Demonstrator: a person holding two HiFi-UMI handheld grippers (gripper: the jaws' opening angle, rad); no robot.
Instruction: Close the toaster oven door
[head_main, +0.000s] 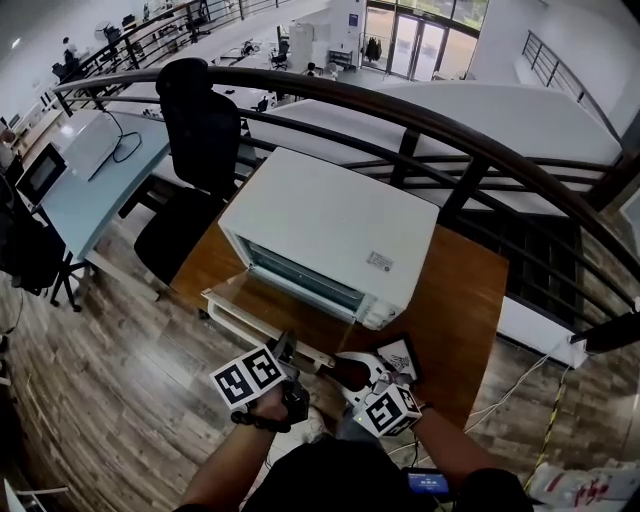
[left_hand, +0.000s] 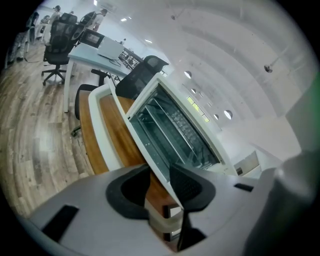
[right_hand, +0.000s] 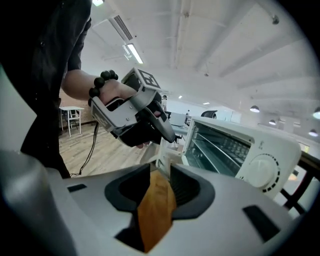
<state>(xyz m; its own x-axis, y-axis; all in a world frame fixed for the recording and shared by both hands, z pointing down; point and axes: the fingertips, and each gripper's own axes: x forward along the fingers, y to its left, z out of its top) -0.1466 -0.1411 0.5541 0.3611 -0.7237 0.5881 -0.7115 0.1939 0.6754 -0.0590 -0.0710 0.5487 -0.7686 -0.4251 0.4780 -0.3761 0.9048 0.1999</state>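
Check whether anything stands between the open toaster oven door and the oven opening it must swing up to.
Nothing visible does. The door lies folded down, its glass bare, and the oven opening shows only a wire rack inside, none of it sticking out.

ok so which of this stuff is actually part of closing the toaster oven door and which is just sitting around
Part of the job:
toaster oven
door, hanging open
left gripper, at the door's edge
right gripper, close by

Just lying about:
office chair
desk with laptop
railing
wooden table under the oven
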